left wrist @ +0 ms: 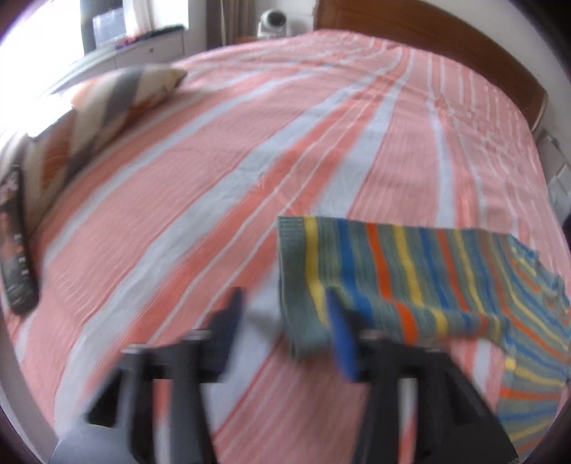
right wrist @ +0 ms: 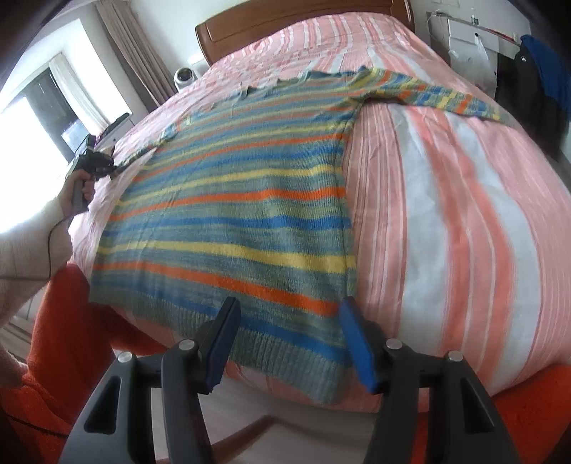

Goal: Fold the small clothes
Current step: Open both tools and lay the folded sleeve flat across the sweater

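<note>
Striped sweater (right wrist: 232, 214) spread flat on bed (right wrist: 446, 214). Left hand-held gripper (left wrist: 285, 307) parted, empty, beside sleeve (left wrist: 392, 271); right hand-held gripper (right wrist: 289, 321) parted above hem, empty.

A bed (right wrist: 446, 214) is stretching out under me, its cover running in salmon-pink and pale grey-white stripes up to a brown wooden headboard (right wrist: 228, 32). A striped knit sweater (right wrist: 232, 214) in blue, yellow, orange and grey-green is lying flat on the cover, hem hanging at the near edge, one sleeve reaching out sideways. At the far side a patterned pillow (left wrist: 107, 107) is resting, and near it a dark flat packet (left wrist: 16, 242) is lying.
</note>
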The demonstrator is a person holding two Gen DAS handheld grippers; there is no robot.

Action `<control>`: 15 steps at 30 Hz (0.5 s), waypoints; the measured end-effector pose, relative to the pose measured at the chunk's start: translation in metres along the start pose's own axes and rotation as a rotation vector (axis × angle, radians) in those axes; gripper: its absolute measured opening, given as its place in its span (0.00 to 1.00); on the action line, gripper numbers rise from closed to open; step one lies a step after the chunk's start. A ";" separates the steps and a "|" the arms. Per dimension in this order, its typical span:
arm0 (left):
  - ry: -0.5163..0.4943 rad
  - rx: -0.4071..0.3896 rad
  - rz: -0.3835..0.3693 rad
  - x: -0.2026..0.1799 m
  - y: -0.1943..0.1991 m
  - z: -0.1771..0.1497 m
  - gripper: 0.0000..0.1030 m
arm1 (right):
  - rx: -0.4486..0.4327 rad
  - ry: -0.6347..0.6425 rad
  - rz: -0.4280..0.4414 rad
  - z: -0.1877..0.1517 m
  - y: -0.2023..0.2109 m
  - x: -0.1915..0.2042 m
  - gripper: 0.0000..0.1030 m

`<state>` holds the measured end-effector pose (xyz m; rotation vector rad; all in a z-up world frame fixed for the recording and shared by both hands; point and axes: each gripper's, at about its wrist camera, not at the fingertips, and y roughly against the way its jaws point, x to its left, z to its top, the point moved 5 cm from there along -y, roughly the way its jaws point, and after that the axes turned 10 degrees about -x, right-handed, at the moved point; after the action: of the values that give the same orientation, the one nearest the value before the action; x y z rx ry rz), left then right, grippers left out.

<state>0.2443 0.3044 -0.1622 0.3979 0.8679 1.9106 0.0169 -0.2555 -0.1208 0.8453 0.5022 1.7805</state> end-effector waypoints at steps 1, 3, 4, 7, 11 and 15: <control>-0.019 -0.026 -0.009 -0.003 0.014 -0.002 0.71 | -0.020 -0.001 -0.010 0.004 0.005 -0.003 0.60; -0.091 -0.058 -0.031 -0.013 0.046 -0.014 0.80 | -0.074 0.002 -0.046 0.015 0.015 -0.010 0.71; -0.140 -0.067 -0.052 -0.022 0.066 -0.025 0.85 | -0.109 0.012 -0.080 0.021 0.021 -0.016 0.78; -0.226 -0.059 -0.104 -0.044 0.105 -0.060 0.95 | -0.165 0.038 -0.165 0.039 0.027 -0.036 0.82; -0.287 -0.036 -0.105 -0.064 0.130 -0.112 0.96 | -0.232 -0.004 -0.277 0.058 0.021 -0.072 0.89; -0.269 -0.005 -0.059 -0.066 0.118 -0.142 0.96 | -0.287 -0.108 -0.372 0.060 0.012 -0.101 0.89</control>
<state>0.1157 0.1564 -0.1701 0.6048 0.6887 1.7557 0.0743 -0.3575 -0.1035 0.5984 0.2994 1.4141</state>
